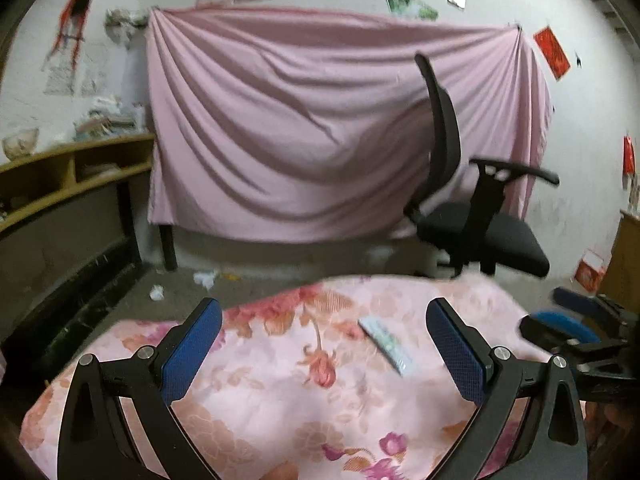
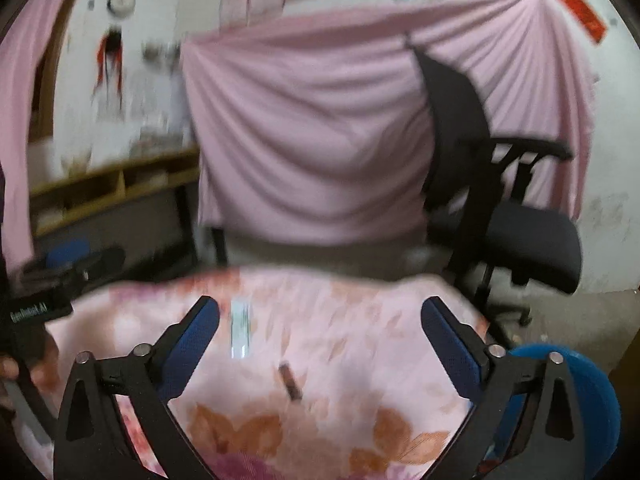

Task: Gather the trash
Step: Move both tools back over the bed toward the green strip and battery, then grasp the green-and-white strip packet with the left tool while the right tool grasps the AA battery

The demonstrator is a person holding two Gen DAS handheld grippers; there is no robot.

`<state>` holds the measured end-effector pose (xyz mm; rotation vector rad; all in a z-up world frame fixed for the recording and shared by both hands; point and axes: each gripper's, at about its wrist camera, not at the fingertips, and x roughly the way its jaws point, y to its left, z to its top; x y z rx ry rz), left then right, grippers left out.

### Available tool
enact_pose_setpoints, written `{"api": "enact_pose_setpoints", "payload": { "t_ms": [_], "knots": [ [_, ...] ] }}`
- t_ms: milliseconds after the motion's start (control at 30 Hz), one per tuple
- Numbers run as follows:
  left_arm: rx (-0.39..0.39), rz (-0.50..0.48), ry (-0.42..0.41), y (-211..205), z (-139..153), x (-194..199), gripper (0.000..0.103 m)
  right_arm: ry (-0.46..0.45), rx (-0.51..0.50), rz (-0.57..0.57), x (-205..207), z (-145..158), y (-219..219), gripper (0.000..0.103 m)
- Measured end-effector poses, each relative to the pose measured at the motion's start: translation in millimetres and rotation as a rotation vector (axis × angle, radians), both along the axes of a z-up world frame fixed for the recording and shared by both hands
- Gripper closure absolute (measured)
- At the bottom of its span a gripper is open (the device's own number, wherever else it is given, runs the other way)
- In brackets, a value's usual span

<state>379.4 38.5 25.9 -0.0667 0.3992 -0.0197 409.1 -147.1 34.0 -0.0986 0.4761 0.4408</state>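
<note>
A flat pale wrapper point(image 1: 386, 345) lies on the pink floral cloth point(image 1: 280, 392); it also shows in the right wrist view point(image 2: 241, 328). A small brown piece of trash point(image 2: 291, 382) lies on the cloth nearer to me in the right wrist view. My left gripper point(image 1: 324, 312) is open and empty above the cloth, the wrapper between its fingers and further ahead. My right gripper point(image 2: 320, 310) is open and empty, with the brown piece between its fingers. The right gripper shows at the right edge of the left view point(image 1: 576, 320). White crumpled paper scraps point(image 1: 157, 292) lie on the floor.
A black office chair point(image 1: 472, 216) stands beyond the cloth on the right. A pink sheet point(image 1: 320, 128) hangs on the back wall. A wooden shelf unit point(image 1: 68, 184) stands at left. A blue bin point(image 2: 592, 400) sits at lower right.
</note>
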Motion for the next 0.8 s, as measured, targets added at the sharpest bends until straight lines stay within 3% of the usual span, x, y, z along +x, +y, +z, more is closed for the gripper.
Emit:
{"api": "enact_pose_setpoints", "payload": {
  "t_ms": [33,167,433,600,667,800],
  "knots": [
    [-0.004,-0.014,0.030,0.3,-4.1,5.9,0.003,0.059,-0.025,0.010,7.4,-7.4,4.2,0.023],
    [-0.024,-0.047,0.160,0.3,-21.4,30.2,0.003,0.232,-0.106,0.057,22.7,-32.7,19.3,0.034],
    [-0.085,-0.111,0.291,-8.6,-41.7,60.5,0.007,0.355,-0.200,0.079,30.5,-58.4,34.9,0.064],
    [-0.109,-0.163,0.371,-21.1,-51.2,80.7,0.033,0.363,-0.204,0.091,27.8,-58.0,37.0,0.076],
    [-0.137,-0.182,0.403,-24.3,-54.5,87.9,0.043,0.370,-0.190,0.088,28.7,-57.8,35.6,0.090],
    [-0.193,-0.202,0.449,-29.9,-59.5,101.1,0.062,0.383,-0.156,0.085,34.0,-57.4,30.5,0.095]
  ]
}}
